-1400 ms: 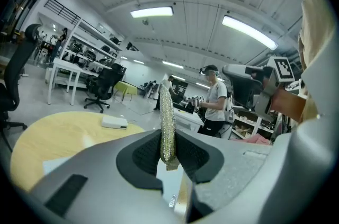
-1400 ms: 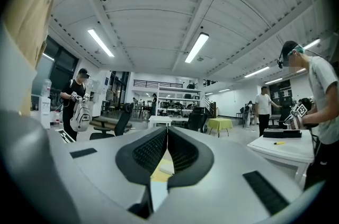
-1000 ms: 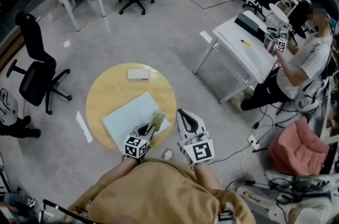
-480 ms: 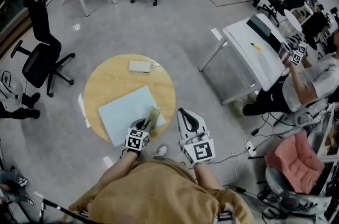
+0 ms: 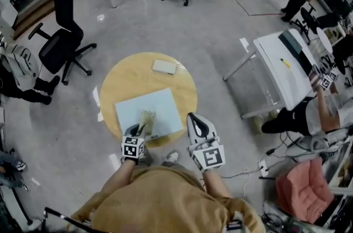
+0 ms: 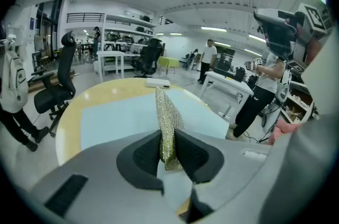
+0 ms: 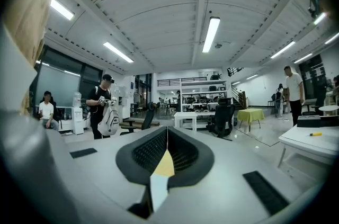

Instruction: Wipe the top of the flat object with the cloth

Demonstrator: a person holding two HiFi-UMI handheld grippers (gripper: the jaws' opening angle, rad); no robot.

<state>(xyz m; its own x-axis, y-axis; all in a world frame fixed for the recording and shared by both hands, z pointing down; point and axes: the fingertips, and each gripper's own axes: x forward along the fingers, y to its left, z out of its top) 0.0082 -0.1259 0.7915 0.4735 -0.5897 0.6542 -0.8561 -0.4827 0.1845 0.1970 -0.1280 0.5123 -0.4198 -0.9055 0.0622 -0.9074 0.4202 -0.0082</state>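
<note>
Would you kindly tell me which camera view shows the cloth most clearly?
The left gripper view: the cloth sits centre frame, pinched by the left tool, weave visible. The head view shows it only as a small strip over the pale blue sheet. The right gripper view misses it.

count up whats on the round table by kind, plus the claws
flat light blue board: 1
cloth: 1, pinched in the left claw
small white item: 1
claws: 2, the left claw and the right claw, which is shut and empty
total: 5
</note>
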